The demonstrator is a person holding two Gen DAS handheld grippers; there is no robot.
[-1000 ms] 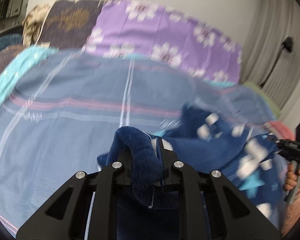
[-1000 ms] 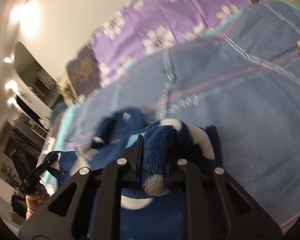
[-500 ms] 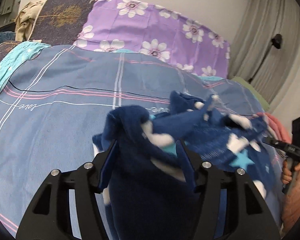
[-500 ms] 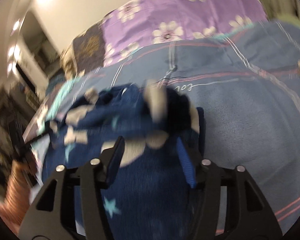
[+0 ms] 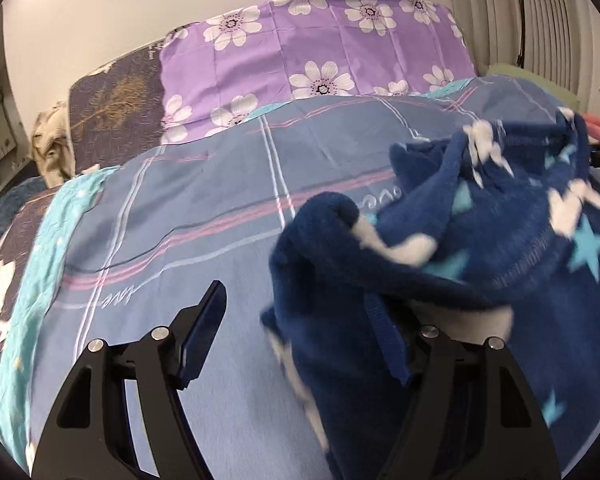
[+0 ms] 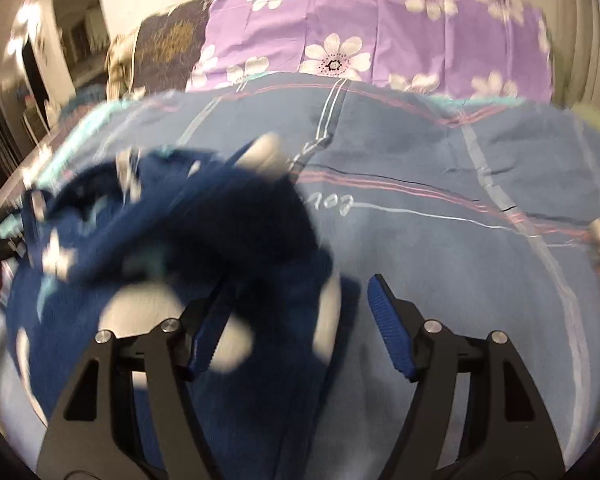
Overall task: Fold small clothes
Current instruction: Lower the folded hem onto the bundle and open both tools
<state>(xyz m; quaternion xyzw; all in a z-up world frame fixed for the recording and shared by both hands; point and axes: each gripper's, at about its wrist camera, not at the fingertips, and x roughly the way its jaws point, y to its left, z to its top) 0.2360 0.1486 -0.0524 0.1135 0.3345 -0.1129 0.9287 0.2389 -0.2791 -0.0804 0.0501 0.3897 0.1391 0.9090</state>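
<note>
Folding looks barely begun: dark blue star-patterned fleece garment (image 5: 480, 248) lies crumpled on the blue plaid bedspread (image 5: 188, 216), both grippers' jaws spread wide.

Garment (image 5: 480, 248) on bedspread (image 5: 204, 240), pillow (image 5: 320, 40) behind

Left gripper (image 5: 300, 320): right finger hidden under blue star-print fleece garment (image 5: 480, 248). Right wrist view motion-blurred; garment's folds unreadable, cut off at left edge.
</note>
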